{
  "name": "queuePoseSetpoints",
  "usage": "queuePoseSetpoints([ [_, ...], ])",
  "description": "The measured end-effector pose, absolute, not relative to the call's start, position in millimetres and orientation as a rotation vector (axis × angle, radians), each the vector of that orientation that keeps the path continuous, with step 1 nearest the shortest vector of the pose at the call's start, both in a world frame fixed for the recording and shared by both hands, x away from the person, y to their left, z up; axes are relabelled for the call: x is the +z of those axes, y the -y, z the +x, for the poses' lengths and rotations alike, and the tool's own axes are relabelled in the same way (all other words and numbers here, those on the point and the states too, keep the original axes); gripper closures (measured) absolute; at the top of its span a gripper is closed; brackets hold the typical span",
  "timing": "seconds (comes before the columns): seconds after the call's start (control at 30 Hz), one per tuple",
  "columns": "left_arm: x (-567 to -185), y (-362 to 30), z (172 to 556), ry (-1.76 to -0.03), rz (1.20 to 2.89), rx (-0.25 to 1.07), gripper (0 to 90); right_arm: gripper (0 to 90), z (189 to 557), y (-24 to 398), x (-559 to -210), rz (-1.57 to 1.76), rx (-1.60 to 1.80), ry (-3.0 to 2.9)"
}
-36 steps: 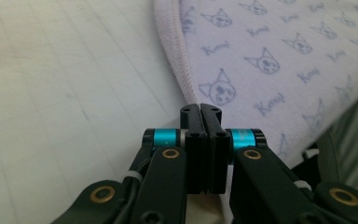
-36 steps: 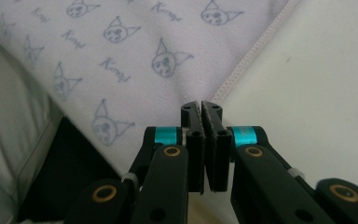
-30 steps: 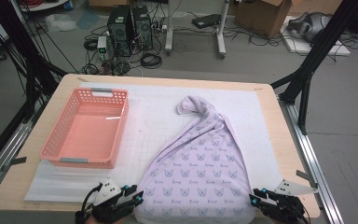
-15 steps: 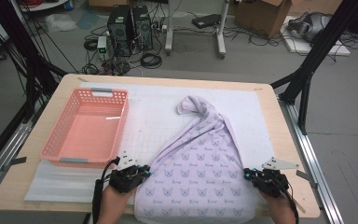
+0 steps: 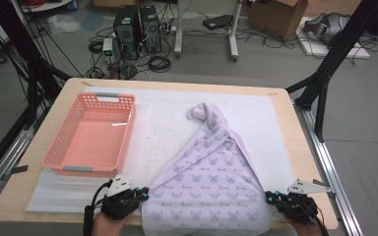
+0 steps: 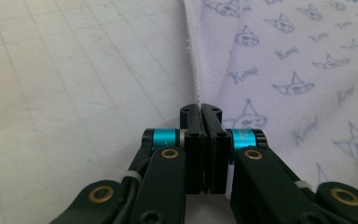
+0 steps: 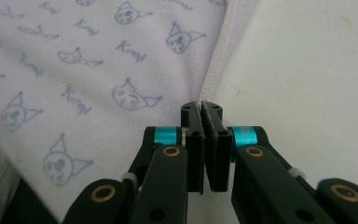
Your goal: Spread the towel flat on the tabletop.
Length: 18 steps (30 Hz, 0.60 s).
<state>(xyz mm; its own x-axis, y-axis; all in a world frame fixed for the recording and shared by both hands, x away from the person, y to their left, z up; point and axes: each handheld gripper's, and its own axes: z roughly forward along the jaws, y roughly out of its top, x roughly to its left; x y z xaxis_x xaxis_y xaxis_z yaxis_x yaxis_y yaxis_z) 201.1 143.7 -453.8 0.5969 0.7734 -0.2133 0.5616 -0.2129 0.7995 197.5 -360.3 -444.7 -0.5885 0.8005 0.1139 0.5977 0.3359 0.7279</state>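
Grey floor [image 5: 275, 59] beyond the table [image 5: 300, 147]: two computer towers [image 5: 137, 27], tangled cables [image 5: 160, 61], a cardboard box [image 5: 275, 12].

Lilac cat-print cloth [image 5: 211, 182], far end bunched

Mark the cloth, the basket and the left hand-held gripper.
cloth [image 5: 211, 182], high view, printed middle.
basket [image 5: 54, 156], high view, left wall.
left hand-held gripper [image 6: 200, 111], left gripper view, jaw tips shut on the cloth's hem.
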Motion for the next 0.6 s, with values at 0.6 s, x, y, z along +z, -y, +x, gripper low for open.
queuePoseSetpoints([
  [0.6, -448, -102, 250, -1.066, 1.967, 0.329, 87.4, 87.1, 245, 333, -444, 1.214, 1.007, -2.294],
])
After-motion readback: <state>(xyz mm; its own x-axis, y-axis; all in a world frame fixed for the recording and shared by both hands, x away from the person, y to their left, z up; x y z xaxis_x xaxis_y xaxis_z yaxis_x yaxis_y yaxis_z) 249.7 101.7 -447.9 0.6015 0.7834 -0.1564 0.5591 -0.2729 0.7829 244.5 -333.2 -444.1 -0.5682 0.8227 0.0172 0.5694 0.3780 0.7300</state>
